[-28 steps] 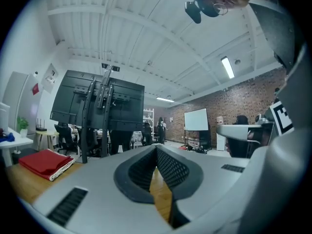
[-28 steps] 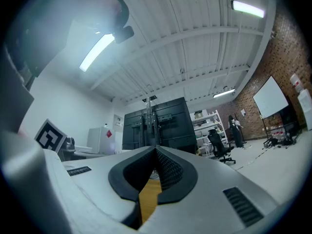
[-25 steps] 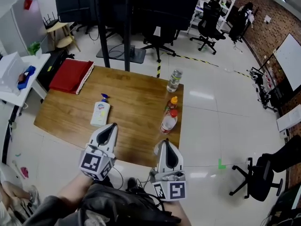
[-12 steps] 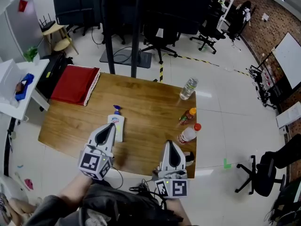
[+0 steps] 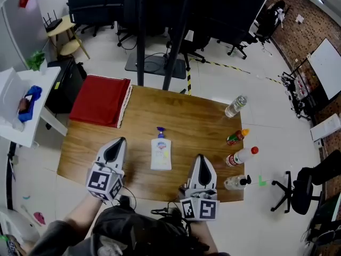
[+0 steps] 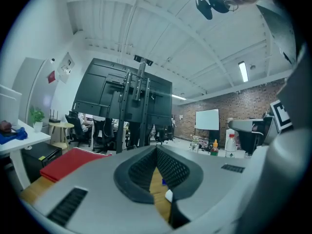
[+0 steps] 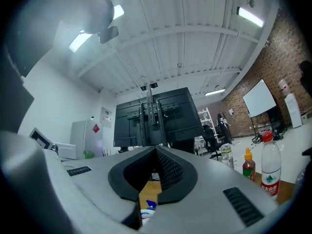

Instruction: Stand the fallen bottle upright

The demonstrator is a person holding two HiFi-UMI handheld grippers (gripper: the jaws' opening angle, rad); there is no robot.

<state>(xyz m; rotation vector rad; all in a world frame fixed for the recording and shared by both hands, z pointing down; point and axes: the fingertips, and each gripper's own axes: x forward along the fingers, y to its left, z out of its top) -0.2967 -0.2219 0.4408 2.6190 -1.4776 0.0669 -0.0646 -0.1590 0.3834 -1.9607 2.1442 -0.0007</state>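
The spray bottle (image 5: 161, 153) lies flat on the worktop (image 5: 197, 116), between the left tongs (image 5: 118, 143) and right tongs (image 5: 200, 159). Both are pressed together and empty, seemingly lining up to lift it.

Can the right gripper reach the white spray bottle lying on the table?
Probably yes: the white plastic spray bottle lies on the wooden table beside the right gripper, nothing between them. Its jaws are shut and must open first.

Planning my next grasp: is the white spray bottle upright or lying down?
Lying down: the white spray bottle lies flat on the wooden table, blue nozzle toward the far edge.
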